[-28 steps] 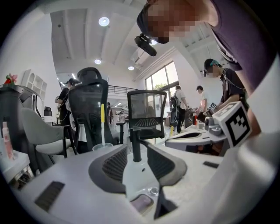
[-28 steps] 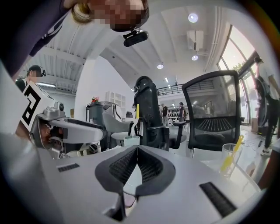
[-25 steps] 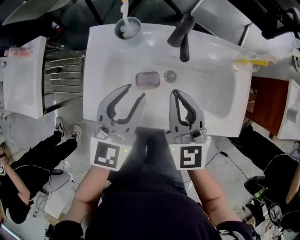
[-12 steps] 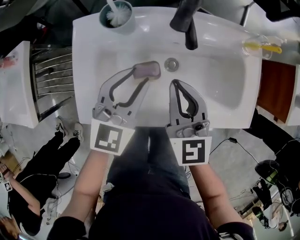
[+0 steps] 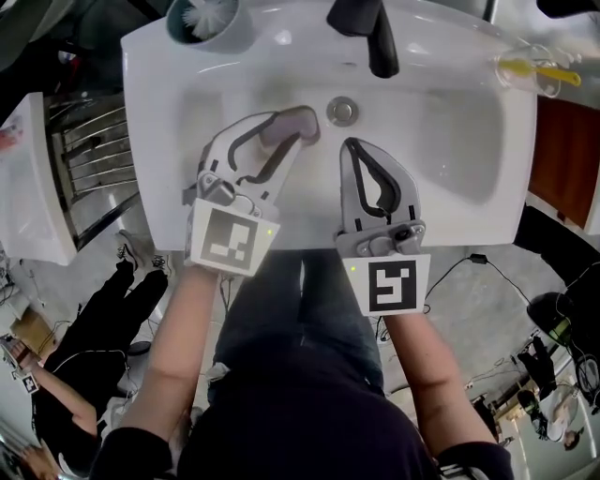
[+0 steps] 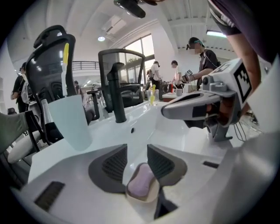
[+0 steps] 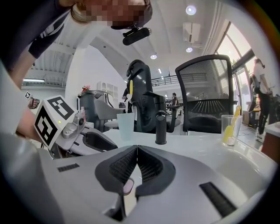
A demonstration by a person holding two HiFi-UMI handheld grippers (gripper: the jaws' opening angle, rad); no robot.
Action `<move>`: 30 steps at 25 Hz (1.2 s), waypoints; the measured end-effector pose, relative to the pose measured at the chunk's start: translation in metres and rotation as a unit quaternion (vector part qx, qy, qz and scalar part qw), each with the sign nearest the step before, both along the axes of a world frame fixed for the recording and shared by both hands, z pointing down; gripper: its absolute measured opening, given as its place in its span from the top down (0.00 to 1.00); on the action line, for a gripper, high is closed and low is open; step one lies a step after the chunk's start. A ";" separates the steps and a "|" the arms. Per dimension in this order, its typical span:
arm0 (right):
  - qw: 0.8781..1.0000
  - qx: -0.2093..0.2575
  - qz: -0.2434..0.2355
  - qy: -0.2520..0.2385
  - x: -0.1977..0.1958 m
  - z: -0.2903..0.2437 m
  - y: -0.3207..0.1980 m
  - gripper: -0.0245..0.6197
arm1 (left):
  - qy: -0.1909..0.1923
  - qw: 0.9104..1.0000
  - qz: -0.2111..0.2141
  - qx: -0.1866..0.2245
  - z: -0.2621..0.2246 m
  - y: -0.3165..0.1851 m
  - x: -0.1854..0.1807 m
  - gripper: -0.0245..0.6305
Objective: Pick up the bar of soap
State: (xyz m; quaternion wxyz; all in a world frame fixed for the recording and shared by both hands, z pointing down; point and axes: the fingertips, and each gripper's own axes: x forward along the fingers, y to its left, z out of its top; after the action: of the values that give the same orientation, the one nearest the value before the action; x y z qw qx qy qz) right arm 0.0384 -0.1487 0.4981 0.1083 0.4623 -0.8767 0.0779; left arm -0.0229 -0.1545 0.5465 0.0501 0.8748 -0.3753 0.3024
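White ceramic washbasin (image 5: 450,187) spans the top of the head view, with grey floor (image 5: 487,309) below it. Nearest the camera are two bare forearms (image 5: 178,347), each ending in a grey two-jaw tool that carries a black-and-white marker cube (image 5: 230,239). The left gripper (image 5: 287,131) reaches into the bowl with its jaws apart. Its ribbed black pads (image 6: 114,164) stand either side of one end of the mauve oval bar of soap (image 6: 141,183), and no pressing contact is visible. The soap lies flat in a shallow cream soap dish (image 6: 152,199) on the basin floor, just left of the round metal drain (image 5: 342,111). The right gripper (image 5: 349,146) sits beside the left one, slightly apart from it, over the bowl. Its jaws are together, tips meeting, with nothing between them; in the right gripper view a sliver of mauve shows below the closed tips. On the back rim a black tap (image 5: 375,42) stands at centre. A pale blue cup (image 5: 202,17) holding a white brush (image 5: 199,11) is at the left corner. A clear glass (image 5: 525,67) with a yellow toothbrush (image 5: 548,73) is at the right corner. Beyond the basin are black mesh office chairs (image 7: 205,100), and people (image 6: 208,59) standing near bright windows.
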 end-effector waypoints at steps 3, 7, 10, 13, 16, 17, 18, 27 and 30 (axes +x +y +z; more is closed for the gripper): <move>1.000 -0.011 0.017 -0.008 0.007 0.005 -0.003 0.94 | -0.030 0.999 0.021 -0.020 0.015 0.004 0.001 0.77; 0.999 -0.012 0.030 -0.018 0.009 0.004 -0.008 0.94 | -0.081 0.995 0.049 -0.039 0.036 0.009 -0.003 0.77; 0.999 -0.011 0.032 -0.021 0.009 0.004 -0.011 0.94 | -0.099 0.992 0.059 -0.058 0.046 0.009 -0.003 0.77; 0.999 -0.017 0.034 -0.026 0.009 0.006 -0.012 0.94 | -0.121 0.987 0.075 -0.075 0.058 0.011 -0.003 0.76; 0.999 -0.024 0.038 -0.027 0.011 0.007 -0.013 0.94 | -0.134 0.982 0.090 -0.100 0.069 0.013 -0.002 0.74; 0.999 -0.026 0.038 -0.026 0.011 0.008 -0.013 0.94 | -0.138 0.980 0.095 -0.109 0.072 0.014 -0.001 0.73; 0.999 -0.027 0.038 -0.026 0.011 0.008 -0.014 0.94 | -0.145 0.977 0.101 -0.115 0.075 0.015 0.000 0.72; 0.999 -0.035 0.031 -0.025 0.010 0.011 -0.013 0.94 | -0.208 0.956 0.147 -0.146 0.096 0.016 0.004 0.72; 0.998 -0.036 0.033 -0.025 0.010 0.011 -0.013 0.94 | -0.224 0.949 0.160 -0.154 0.101 0.016 0.004 0.71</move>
State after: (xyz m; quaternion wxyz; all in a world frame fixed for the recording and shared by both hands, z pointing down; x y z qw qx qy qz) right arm 0.0486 -0.1620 0.5093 0.0998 0.4849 -0.8599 0.1243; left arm -0.0186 -0.1380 0.6478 0.0497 0.8146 -0.1809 0.5489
